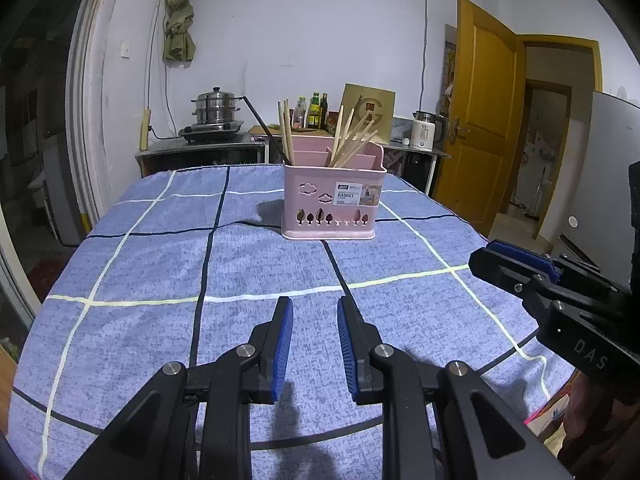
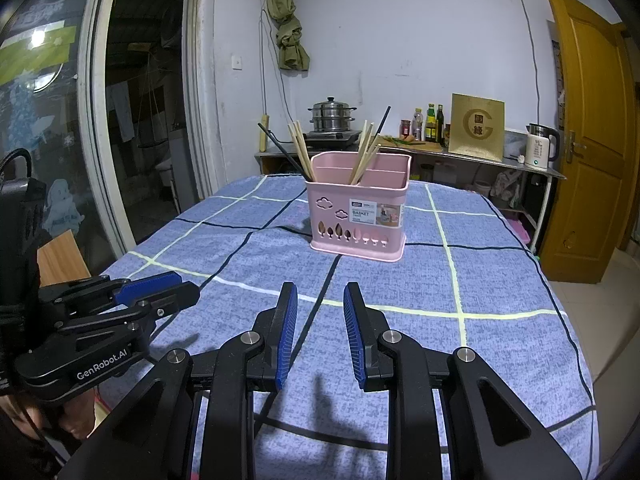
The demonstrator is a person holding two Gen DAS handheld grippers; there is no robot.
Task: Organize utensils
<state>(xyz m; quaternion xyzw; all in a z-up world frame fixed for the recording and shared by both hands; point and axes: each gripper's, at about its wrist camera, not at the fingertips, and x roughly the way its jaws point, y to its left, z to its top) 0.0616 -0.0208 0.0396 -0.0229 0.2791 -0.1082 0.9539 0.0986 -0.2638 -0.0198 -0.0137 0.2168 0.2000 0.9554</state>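
A pink plastic utensil basket stands upright on the blue checked tablecloth, far ahead of both grippers. Several pale wooden chopsticks and a black chopstick lean in its compartments. My left gripper hovers low over the near cloth, open, with nothing between its blue pads. My right gripper is likewise open and empty. In the left wrist view the right gripper shows at the right edge; in the right wrist view the left gripper shows at the left.
Behind the table a metal counter carries a steel steamer pot, bottles, a gold box and a white kettle. A yellow door stands at right, and a glass sliding door at left.
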